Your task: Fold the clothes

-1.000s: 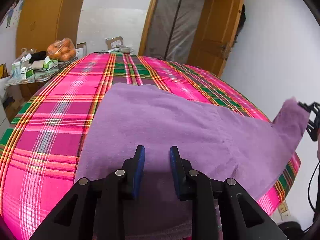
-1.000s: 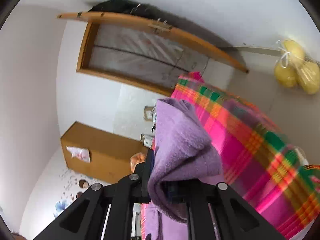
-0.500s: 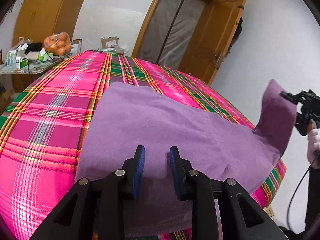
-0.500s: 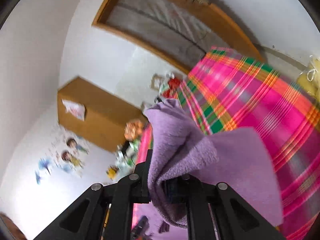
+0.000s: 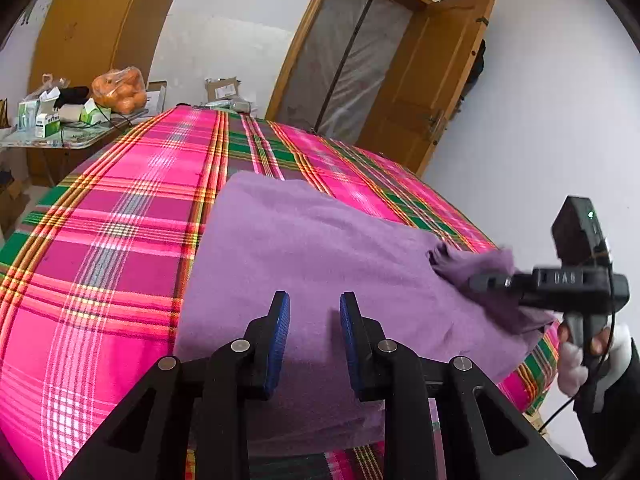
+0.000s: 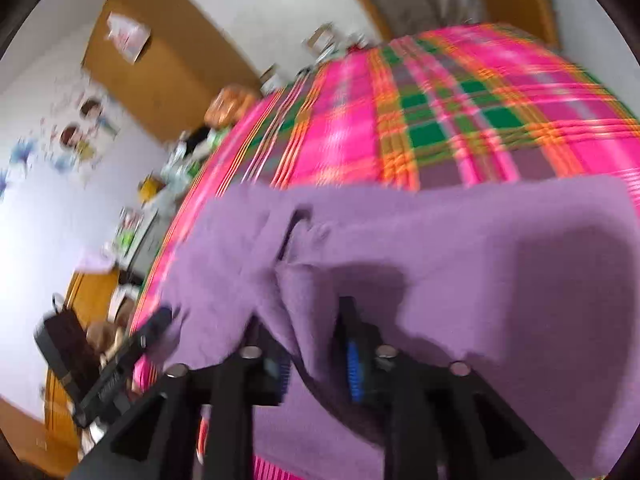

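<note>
Just one purple garment [image 5: 304, 256] here, spread mid-frame on a pink plaid bed [image 5: 120, 216]. Two grippers: the left gripper [image 5: 312, 320] hovers over the near edge, jaws apart and empty, while the right gripper [image 6: 316, 344] has its jaws clamped on a bunched fold.

Purple cloth [image 5: 312, 256] spread flat on plaid cover [image 5: 120, 240]. Left gripper [image 5: 312, 324] held just above near edge of cloth, blue pads [image 5: 280, 336] parted, nothing between them. Right gripper [image 5: 484, 280] seen at right, clamped on bunched cloth corner, carried by gloved hand [image 5: 576, 356]. Door [image 5: 436, 80] open behind.
</note>
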Demonstrator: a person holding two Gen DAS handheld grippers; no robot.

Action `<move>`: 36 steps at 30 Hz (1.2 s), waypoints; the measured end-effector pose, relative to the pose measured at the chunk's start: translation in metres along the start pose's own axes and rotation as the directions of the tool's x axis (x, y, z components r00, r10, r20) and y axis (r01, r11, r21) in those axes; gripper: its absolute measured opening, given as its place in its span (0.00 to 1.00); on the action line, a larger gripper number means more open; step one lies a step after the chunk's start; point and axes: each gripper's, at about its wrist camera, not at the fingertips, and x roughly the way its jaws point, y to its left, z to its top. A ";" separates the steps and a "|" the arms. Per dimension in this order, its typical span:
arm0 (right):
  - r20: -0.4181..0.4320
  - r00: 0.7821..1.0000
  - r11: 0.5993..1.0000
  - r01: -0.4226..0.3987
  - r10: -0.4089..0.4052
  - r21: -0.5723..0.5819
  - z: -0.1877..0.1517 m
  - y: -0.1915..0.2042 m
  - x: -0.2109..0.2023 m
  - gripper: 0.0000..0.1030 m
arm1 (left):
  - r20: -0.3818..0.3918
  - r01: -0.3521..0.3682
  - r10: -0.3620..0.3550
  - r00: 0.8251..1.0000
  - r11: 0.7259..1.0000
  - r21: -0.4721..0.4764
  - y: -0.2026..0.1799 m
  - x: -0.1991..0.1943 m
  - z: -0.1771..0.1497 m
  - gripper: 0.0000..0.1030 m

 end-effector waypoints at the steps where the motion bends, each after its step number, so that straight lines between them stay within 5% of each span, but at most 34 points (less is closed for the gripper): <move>1: -0.001 1.000 1.000 -0.012 0.012 -0.020 -0.001 0.004 -0.002 0.37 | 0.004 0.000 0.000 1.000 1.000 0.002 0.000 -0.001 0.000 0.25; 3: -0.017 0.999 0.997 -0.049 0.049 -0.056 -0.004 0.011 -0.008 0.47 | 0.009 0.001 -0.001 1.000 1.000 0.004 -0.001 -0.003 0.001 0.25; 8: -0.092 0.983 0.978 -0.168 0.157 -0.127 -0.016 0.025 -0.021 0.47 | 0.018 0.010 -0.010 1.000 1.000 0.015 -0.003 -0.008 0.004 0.25; 11: -0.018 0.982 0.973 -0.187 0.186 -0.133 -0.015 0.018 -0.036 0.47 | 0.017 0.022 -0.022 1.000 1.000 0.021 -0.007 -0.009 0.007 0.25; 15: 0.119 0.991 0.993 -0.054 0.066 -0.100 -0.012 -0.009 -0.046 0.47 | 0.006 0.049 -0.049 0.999 0.998 0.047 -0.022 -0.008 0.012 0.25; 18: 0.146 0.989 0.996 0.028 -0.015 -0.087 -0.022 -0.031 -0.052 0.44 | -0.007 0.093 -0.092 0.996 0.992 0.084 -0.046 -0.002 0.021 0.25; 25: 0.293 0.947 0.987 0.149 -0.128 -0.052 -0.030 -0.077 -0.093 0.43 | -0.079 0.284 -0.276 0.958 0.950 0.132 -0.111 0.031 0.037 0.25; 28: 0.258 0.955 0.988 0.154 -0.145 -0.013 -0.034 -0.099 -0.090 0.28 | -0.157 0.320 -0.298 0.941 0.938 0.136 -0.132 0.056 0.025 0.25; 32: 0.267 0.958 0.993 0.112 -0.101 -0.026 -0.025 -0.106 -0.102 0.27 | -0.260 0.313 -0.272 0.926 0.941 0.130 -0.139 0.077 0.003 0.25; 36: 0.300 0.950 0.995 0.095 -0.092 0.007 -0.003 -0.125 -0.111 0.27 | -0.260 0.288 -0.239 0.936 0.942 0.172 -0.142 0.078 -0.005 0.25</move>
